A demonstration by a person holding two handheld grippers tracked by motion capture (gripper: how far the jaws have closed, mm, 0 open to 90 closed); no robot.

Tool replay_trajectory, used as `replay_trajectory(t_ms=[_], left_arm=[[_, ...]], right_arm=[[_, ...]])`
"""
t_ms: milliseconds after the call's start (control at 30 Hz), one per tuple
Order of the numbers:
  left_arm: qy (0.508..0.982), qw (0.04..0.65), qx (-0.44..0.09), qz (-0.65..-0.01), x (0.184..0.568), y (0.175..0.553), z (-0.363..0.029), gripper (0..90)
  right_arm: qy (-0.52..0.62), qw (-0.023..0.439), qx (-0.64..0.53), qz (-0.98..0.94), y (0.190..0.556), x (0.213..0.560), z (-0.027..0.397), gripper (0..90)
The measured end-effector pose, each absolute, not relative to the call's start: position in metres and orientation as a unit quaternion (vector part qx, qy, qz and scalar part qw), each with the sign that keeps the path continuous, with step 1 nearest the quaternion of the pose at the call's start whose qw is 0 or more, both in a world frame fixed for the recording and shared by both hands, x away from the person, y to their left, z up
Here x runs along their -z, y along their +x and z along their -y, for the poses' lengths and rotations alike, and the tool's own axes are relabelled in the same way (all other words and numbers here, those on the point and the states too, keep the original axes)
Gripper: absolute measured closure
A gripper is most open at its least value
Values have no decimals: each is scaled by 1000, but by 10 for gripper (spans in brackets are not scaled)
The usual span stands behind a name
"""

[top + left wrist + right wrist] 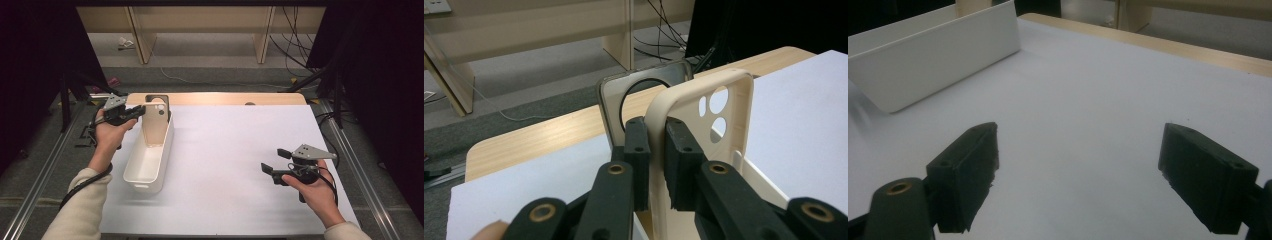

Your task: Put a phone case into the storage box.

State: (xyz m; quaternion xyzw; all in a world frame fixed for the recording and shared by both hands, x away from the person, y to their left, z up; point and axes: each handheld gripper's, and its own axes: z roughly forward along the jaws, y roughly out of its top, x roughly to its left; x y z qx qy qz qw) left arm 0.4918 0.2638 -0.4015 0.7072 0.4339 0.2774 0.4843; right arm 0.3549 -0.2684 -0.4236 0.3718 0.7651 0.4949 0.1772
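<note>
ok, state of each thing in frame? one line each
left claw: shut on the rim of the beige phone case
beige phone case: upright, gripped at its edge, over the bin's far end
clear phone case: upright just behind the beige one, not gripped
white bin: resting on the table, open top
right claw: open, nothing between the pads, above bare table

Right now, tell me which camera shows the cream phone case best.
The left gripper view: the cream phone case is close up, its edge pinched by the left gripper, camera holes clear. The high view shows it small, upright at the far end of the white bin.
</note>
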Motion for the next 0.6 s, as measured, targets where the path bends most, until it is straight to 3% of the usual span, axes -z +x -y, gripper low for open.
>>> replay_trajectory(t_ms=[600], left_arm=[[713,466,-290,-438,404,505,-260,785]], right_arm=[[372,176,-495,-765,355,424,269,172]])
